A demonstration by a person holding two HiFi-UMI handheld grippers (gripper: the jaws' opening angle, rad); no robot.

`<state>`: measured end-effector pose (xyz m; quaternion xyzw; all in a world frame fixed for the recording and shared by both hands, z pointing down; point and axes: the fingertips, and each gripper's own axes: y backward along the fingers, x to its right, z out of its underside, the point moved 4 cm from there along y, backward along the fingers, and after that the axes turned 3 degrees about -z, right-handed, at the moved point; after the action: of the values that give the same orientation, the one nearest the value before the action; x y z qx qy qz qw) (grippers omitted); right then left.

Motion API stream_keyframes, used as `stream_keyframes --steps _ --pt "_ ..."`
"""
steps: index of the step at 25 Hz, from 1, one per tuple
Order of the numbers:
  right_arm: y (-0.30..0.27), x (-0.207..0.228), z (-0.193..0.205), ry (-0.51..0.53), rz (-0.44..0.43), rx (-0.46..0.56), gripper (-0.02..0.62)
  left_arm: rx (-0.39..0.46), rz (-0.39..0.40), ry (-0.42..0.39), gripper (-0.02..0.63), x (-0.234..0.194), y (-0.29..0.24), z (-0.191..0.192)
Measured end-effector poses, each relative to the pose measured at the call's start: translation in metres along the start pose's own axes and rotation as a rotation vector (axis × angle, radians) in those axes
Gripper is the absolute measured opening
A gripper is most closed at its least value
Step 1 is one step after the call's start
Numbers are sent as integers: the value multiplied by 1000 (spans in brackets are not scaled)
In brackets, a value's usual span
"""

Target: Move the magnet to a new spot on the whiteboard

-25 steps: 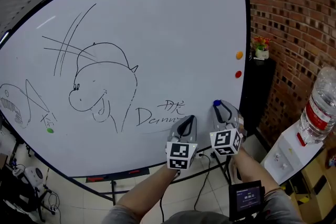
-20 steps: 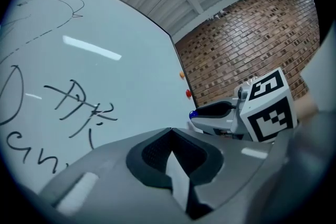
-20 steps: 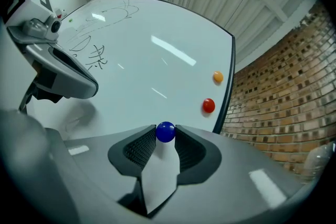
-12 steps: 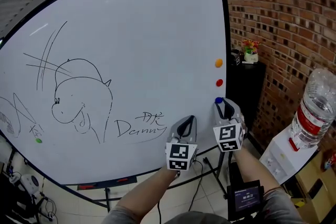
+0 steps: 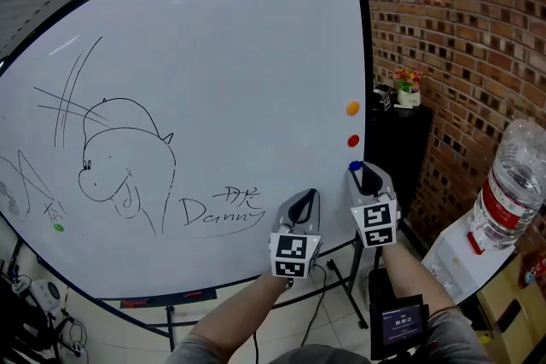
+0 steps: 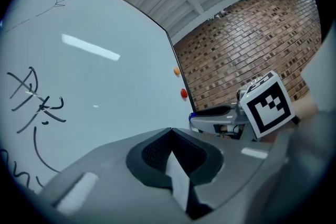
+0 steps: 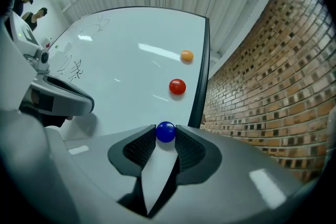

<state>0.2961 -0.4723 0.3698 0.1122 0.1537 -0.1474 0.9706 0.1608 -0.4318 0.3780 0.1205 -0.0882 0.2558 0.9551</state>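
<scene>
- Head view: I see the whiteboard (image 5: pixel 213 55) standing in front of a brick wall (image 5: pixel 461 30), with a sketched animal (image 5: pixel 128 158) and some handwriting (image 5: pixel 222 209) on it. The right hand-held gripper (image 5: pixel 360 171) is at the board's lower right corner, with the blue magnet (image 5: pixel 355 166) at its tips. The red magnet (image 5: pixel 353 141) and the orange magnet (image 5: pixel 352 108) sit on the board above it, near the right edge. The left hand-held gripper (image 5: pixel 305 195) is just beside the right one, in front of the board's lower part.
- Left gripper view: my left jaws are pressed together with nothing between them, facing bare board right of the handwriting.
- Right gripper view: my right jaws are clamped on the blue magnet, one on each side of it at the very tips. The magnet is in front of the board near its black frame (image 7: pixel 202 71), below the red magnet. I cannot tell whether it touches the surface.
</scene>
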Motion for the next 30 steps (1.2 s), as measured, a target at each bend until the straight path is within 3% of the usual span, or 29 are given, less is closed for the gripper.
stream_keyframes --steps 10,30 --pt "-4 2 5 -31 -55 22 129 7 -8 1 0 -1 -2 -1" --pt "11 0 0 -21 -32 10 146 -2 -38 -2 0 -12 13 -4"
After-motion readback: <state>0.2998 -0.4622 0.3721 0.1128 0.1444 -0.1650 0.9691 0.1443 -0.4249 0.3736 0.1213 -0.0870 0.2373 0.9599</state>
